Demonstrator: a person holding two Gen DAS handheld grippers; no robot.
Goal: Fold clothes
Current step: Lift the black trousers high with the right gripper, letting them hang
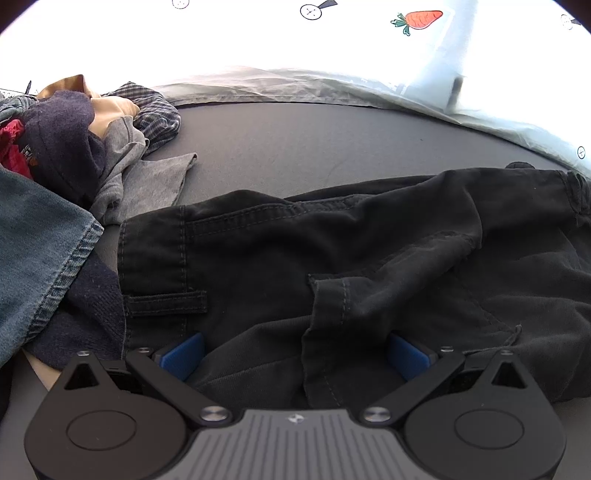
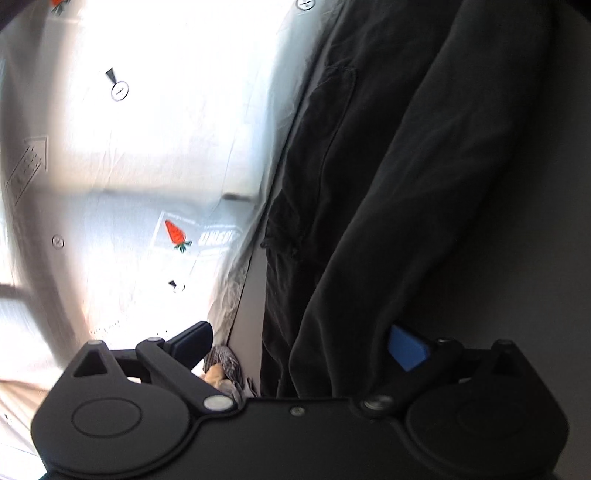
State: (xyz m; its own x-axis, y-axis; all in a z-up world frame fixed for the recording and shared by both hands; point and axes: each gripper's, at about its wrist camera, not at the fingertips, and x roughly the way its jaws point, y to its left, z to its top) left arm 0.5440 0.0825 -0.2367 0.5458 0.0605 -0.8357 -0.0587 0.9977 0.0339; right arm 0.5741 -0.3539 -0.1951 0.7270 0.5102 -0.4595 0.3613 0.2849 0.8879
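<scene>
Black trousers (image 1: 351,251) lie crumpled across a dark grey surface (image 1: 314,140) in the left wrist view. My left gripper (image 1: 295,354) is open, its blue pads (image 1: 183,354) wide apart, with the trousers' near edge lying between them. In the right wrist view the same black trousers (image 2: 388,184) run away from the camera along the surface. My right gripper (image 2: 299,347) is open, its fingers spread on either side of a fold of the black cloth.
A pile of clothes (image 1: 74,140) sits at the left: denim (image 1: 40,240), navy, grey, checked and tan pieces. A pale sheet with carrot prints (image 1: 417,20) lies beyond the grey surface and shows at the left in the right wrist view (image 2: 147,147).
</scene>
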